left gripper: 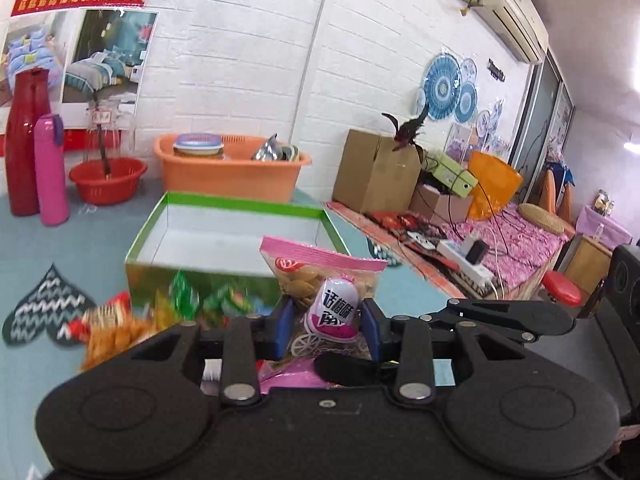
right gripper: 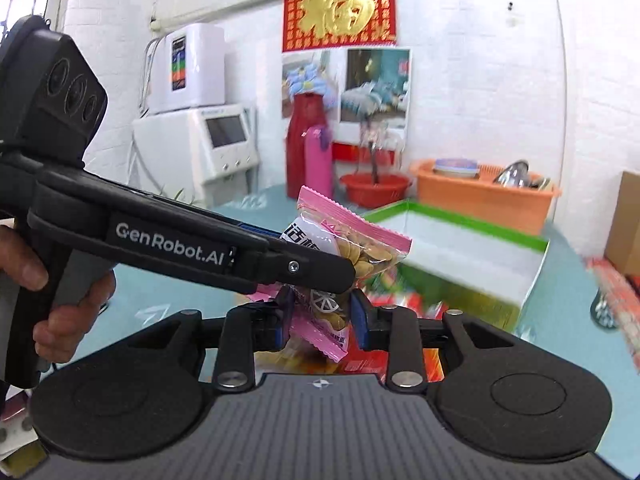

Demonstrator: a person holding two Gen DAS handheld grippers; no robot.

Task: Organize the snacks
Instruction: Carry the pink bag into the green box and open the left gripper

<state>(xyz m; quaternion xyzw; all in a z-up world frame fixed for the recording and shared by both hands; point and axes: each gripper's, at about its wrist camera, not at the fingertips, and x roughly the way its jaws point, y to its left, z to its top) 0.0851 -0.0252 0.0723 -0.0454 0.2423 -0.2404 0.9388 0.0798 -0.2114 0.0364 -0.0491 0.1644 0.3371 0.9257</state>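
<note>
The teal surface (left gripper: pixel 24 248) carries an open green box (left gripper: pixel 236 236) with a white inside, lying past both claws; its near wall faces them and its far rim stands just short of an orange tub (left gripper: pixel 232 168) and a red basin (left gripper: pixel 107 178). The box's interior shows bare, and the surface to its left is open apart from a dark heart-shaped mat (left gripper: pixel 44 308). Blurred loose snack packets (left gripper: pixel 132 316) lie against the box's near wall.

The left claw (left gripper: pixel 326 316) is held level, pointing toward the box, its blue-padded fingers pinching a pink-edged clear snack bag (left gripper: pixel 320 276) of pale seeds, raised above the loose packets. In the right wrist view, that same tool reaches in from the left with a hand (right gripper: pixel 52 308) on its grip, slanting downward to the snack bag (right gripper: pixel 352 248). The right claw (right gripper: pixel 320 316) is pressed onto the bag's lower end from below, so both claws hold one bag, near the box's front corner.
</note>
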